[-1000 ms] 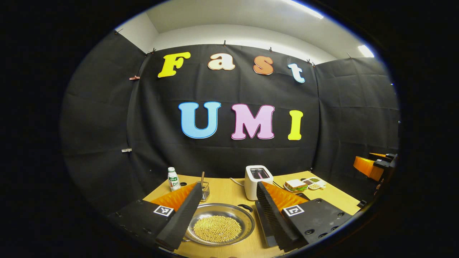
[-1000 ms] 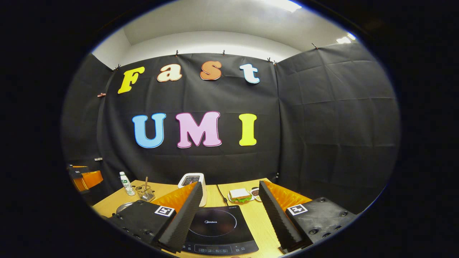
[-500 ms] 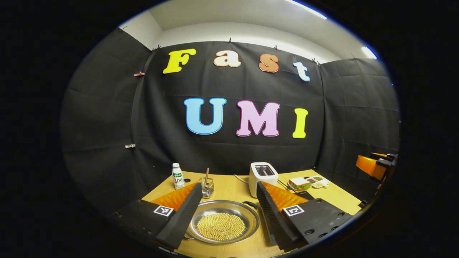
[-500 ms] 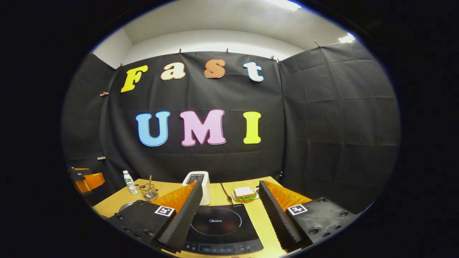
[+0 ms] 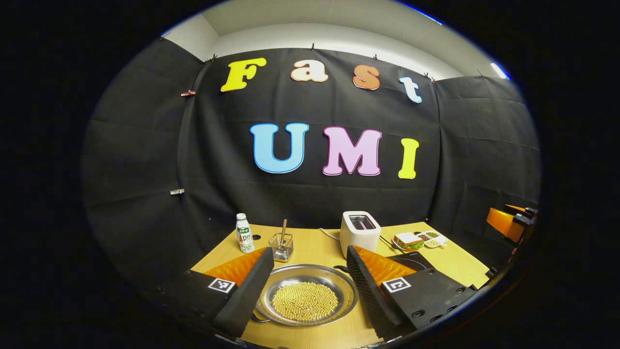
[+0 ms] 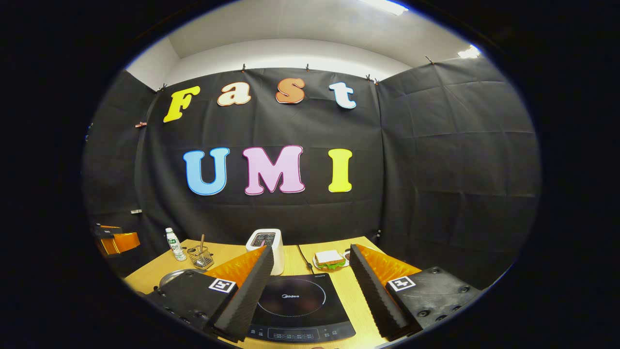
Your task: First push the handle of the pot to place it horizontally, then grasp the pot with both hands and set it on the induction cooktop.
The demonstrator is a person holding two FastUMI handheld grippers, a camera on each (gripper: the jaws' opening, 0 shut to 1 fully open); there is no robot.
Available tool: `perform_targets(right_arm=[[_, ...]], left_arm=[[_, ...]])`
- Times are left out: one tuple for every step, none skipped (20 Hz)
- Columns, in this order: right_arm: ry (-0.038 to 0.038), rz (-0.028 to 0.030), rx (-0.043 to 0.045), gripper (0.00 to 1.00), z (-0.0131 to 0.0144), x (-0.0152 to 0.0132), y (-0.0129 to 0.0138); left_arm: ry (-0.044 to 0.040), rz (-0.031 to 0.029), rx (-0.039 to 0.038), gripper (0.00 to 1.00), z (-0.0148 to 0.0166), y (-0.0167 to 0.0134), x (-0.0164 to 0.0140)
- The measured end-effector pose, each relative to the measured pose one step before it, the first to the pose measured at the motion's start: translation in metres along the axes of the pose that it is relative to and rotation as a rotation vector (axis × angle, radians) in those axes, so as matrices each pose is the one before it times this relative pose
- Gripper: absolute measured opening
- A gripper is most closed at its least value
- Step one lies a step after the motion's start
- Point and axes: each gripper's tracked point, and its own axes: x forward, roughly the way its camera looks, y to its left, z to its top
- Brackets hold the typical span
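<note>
1. In the left gripper view, the left gripper (image 5: 306, 286) is held level above the wooden table (image 5: 315, 252), its fingers spread wide and holding nothing; they frame the pot (image 5: 306, 295) at 6 o'clock.
2. The pot is a shallow metal pan holding yellow beans (image 5: 304, 301). It rests on the table, one dark handle (image 5: 340, 268) at its 1 o'clock rim and another at 7 o'clock, by the left finger.
3. In the right gripper view, the right gripper (image 6: 310, 291) is also level and wide open, gripping nothing, with the induction cooktop (image 6: 298, 305) lying between its fingers.
4. The left gripper view adds a corner of the cooktop at 4 o'clock of the pot, a toaster (image 5: 359, 233), a bottle (image 5: 244, 233), a wire holder (image 5: 281, 246) and a sandwich plate (image 5: 409, 241).
5. The right gripper view adds the pot's rim at 9 o'clock of the cooktop, just past its own left finger.
</note>
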Motion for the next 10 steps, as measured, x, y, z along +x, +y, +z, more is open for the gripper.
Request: perform_targets(right_arm=[[0.00348,0.00303,0.00514,0.98,-0.00031,-0.00021,0.00097],[0.00443,0.00557,-0.00053,0.98,-0.00142,-0.00137,0.00034],[0.00401,0.00541,-0.00704,0.98,-0.00091,-0.00003,0.00084],[0.00413,0.00456,-0.01209,0.98,-0.00098,-0.00063,-0.00102],[0.00733,0.00263,-0.00969,0.98,-0.00177,-0.00165,-0.00094],[0.01191,0.00259,-0.00568,0.98,-0.00243,-0.00139,-0.00022],[0.01429,0.00345,0.00063,0.98,-0.00472,-0.00105,0.0016],[0.01085,0.00201,0.00655,0.98,-0.00413,0.00216,0.0011],[0.00815,-0.00032,0.00707,0.95,-0.00045,0.00274,-0.00026],[0.00533,0.00079,0.00564,0.98,-0.00078,0.00013,0.00017]], left_arm=[[0.0174,-0.00361,0.00295,0.92,-0.00307,0.00199,0.00086],[0.01964,-0.00907,0.00239,0.9,-0.00502,0.00201,0.0015],[0.01369,0.00055,0.0003,0.83,-0.00354,0.00435,0.00005],[0.01376,-0.00033,-0.00071,0.78,-0.00389,0.00585,-0.00061],[0.01382,0.00047,0.00468,0.61,-0.00432,0.00463,-0.0002],[0.01705,0.00389,0.00636,0.55,-0.00683,0.0065,0.00032],[0.02,-0.00045,0.00229,0.53,-0.00551,0.006,0.00025],[0.02242,-0.01386,-0.00829,0.52,-0.00843,0.0028,0.00046],[0.02303,-0.0036,-0.01658,0.46,-0.007,0.00455,-0.00071],[0.01793,0.01449,-0.00643,0.42,-0.00824,0.01222,-0.00184]])
